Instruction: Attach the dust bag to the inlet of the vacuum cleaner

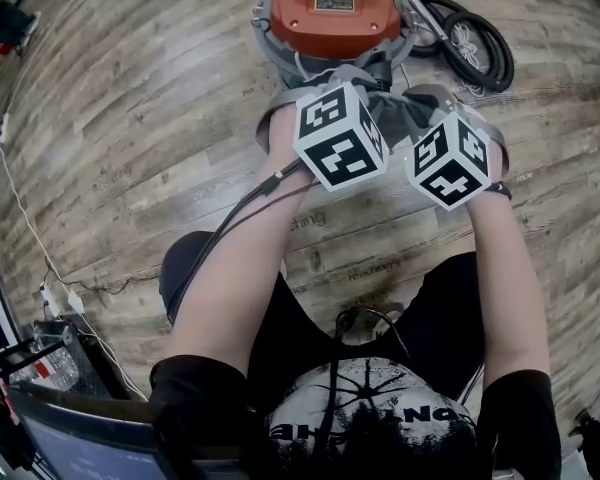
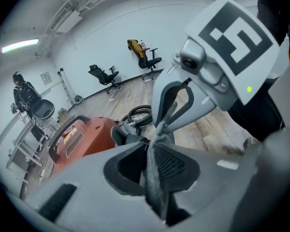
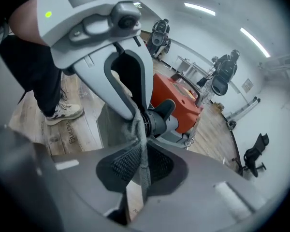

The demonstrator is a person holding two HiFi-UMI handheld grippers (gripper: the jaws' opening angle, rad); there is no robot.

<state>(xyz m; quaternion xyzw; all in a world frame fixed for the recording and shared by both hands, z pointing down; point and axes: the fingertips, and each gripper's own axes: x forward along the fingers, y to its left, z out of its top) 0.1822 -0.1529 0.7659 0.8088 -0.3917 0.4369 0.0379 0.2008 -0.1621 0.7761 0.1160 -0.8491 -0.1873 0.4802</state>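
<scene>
Both clamped: my left gripper [image 2: 152, 153] and right gripper [image 3: 141, 154] each pinch a fold of the grey dust bag [image 3: 113, 128]. The bag sits just in front of the vacuum cleaner [image 1: 335, 13], its edge against the black inlet [image 3: 158, 121].

The person wears a black T-shirt [image 1: 380, 418] with a white print on the chest, short black sleeves [image 1: 195, 398], dark trousers [image 1: 435, 318] and a pale trainer [image 3: 63, 111]. Thin black cables [image 1: 242, 213] run along the left forearm, and another black cable [image 1: 338, 343] loops in front of the chest. The left gripper [image 2: 152, 166] and the right gripper [image 3: 137, 166] have smooth light-grey shells, with dark mesh-textured pads lining the jaws. Each carries a white cube [image 1: 340, 135] printed with black square markers. Each also has a small round camera lens [image 3: 126, 21] set in a grey hump, and a green light [image 3: 48, 14].
</scene>
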